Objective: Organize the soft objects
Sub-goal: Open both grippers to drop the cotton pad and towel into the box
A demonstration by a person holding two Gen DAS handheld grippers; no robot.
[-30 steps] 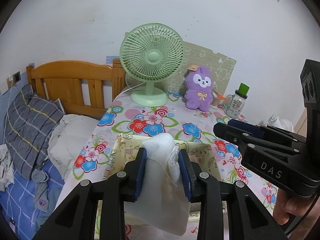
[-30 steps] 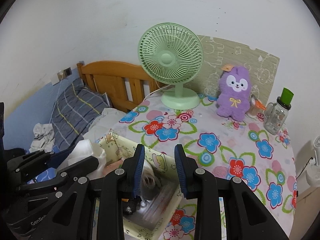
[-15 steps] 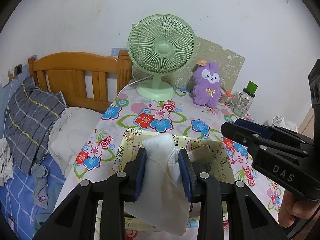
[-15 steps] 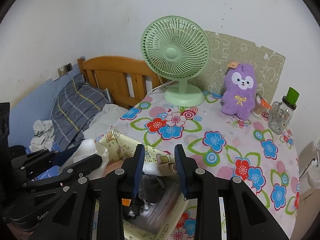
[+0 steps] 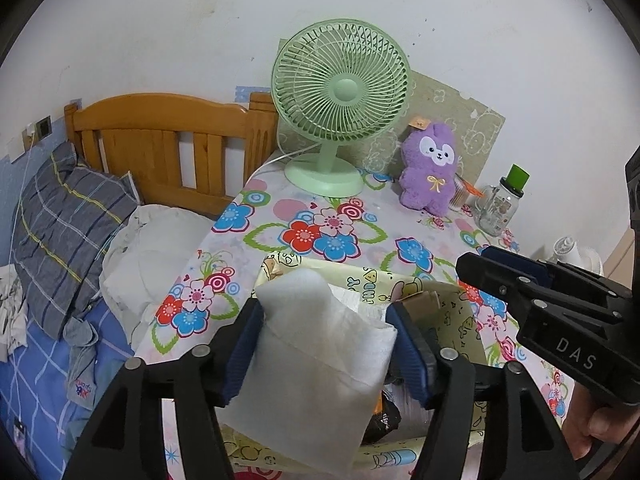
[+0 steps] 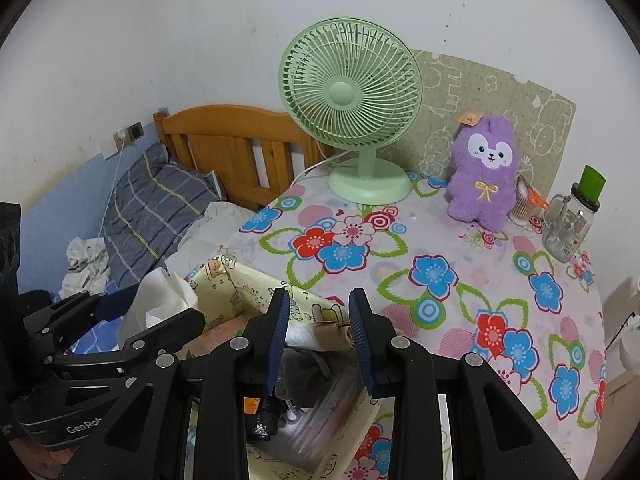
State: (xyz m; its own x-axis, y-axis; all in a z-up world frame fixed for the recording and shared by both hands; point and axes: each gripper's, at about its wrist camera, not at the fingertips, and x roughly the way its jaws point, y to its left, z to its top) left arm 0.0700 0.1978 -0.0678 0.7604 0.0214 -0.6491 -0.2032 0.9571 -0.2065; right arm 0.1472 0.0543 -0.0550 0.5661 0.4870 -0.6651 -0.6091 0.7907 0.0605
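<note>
The left gripper (image 5: 326, 344), jaws clamped on a white foam pouch (image 5: 316, 364), holds it above the yellow cartoon-print storage box (image 6: 256, 286) on the counter, release seemingly next, while the right gripper (image 6: 319, 344) hovers open and empty.

Soft, even indoor light, faint shadows, no glare. Fisheye bends the headboard (image 5: 168, 140) and wall; corners go black. Motion blur smears the box contents (image 6: 320, 412) in the right view.
</note>
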